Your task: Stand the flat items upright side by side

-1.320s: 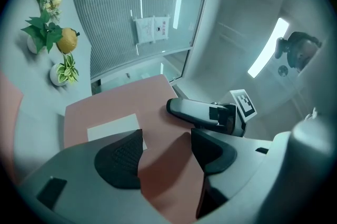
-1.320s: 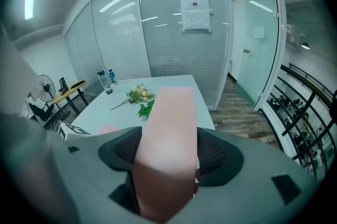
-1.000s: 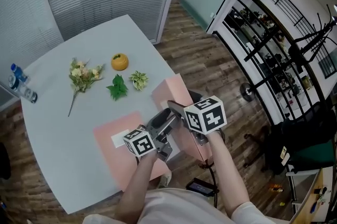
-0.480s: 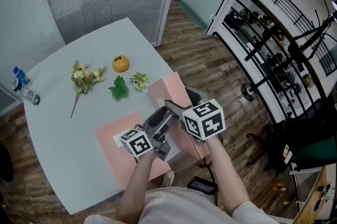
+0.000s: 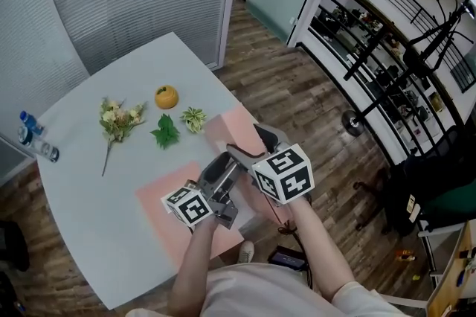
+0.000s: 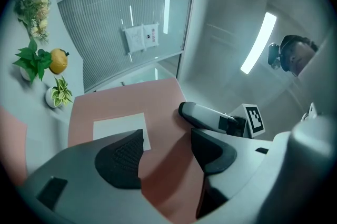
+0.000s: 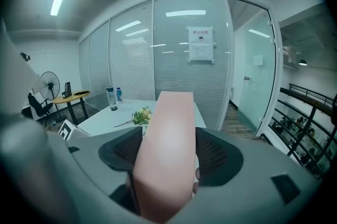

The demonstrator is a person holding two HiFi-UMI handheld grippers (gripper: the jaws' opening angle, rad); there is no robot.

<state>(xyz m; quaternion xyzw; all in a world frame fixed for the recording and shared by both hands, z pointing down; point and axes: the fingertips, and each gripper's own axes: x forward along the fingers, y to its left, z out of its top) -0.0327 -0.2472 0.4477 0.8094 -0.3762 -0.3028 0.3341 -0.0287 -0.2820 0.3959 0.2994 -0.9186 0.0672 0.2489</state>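
Pink box (image 5: 158,196) lies flat on the tabletop (image 5: 82,189), below the left claw (image 6: 166,140), jaws apart, pinching nothing. Rightward, right claw (image 7: 167,150) clamps the second pink box (image 7: 171,112) by its thickness. Looks near the tabletop's edge; a slipping grip could send it floorward!

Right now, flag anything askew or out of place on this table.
One pink flat item is tilted over the table edge, clamped between the jaws of the right gripper; the other pink item lies flat. Neither stands upright yet. Nothing spilled or damaged.
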